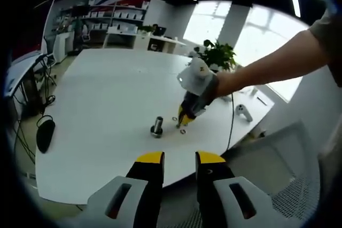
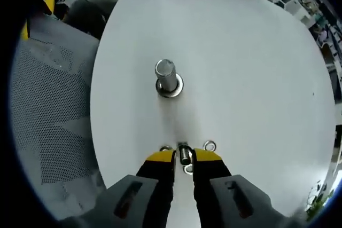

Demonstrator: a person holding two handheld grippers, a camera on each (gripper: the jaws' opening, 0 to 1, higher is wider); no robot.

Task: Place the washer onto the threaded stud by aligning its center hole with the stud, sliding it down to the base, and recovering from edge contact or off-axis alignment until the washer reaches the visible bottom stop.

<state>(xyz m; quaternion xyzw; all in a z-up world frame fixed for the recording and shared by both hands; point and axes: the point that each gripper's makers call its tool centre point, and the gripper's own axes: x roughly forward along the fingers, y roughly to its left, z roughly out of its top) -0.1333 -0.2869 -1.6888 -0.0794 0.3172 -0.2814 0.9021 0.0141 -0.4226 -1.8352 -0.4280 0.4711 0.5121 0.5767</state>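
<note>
A: Right gripper (image 2: 183, 156), state?

B: Jaws narrow, tips low over the table (image 2: 256, 68). A washer (image 2: 185, 154) stands on edge between the yellow fingertips (image 2: 159, 157), pinched there by the look of it. In the left gripper view the same gripper (image 1: 181, 122) comes in from the right with its tips down at the tabletop (image 1: 107, 89).

A: Other washers?

B: Three loose ones. One (image 2: 209, 145) just off the right fingertip, one (image 2: 166, 148) at the left fingertip, one (image 2: 188, 170) under the jaws, part hidden.

A: Stud?

B: Stud (image 2: 166, 76) upright on its round base, straight ahead of the fingertips, well apart from them. Bare, no washer on it. In the left gripper view the stud (image 1: 157, 126) sits just left of the right gripper's tips.

A: Left gripper (image 1: 179, 158)?

B: Off the table edge, jaws a narrow gap apart, nothing between them. A mouse (image 1: 45, 133) lies far left of them.
</note>
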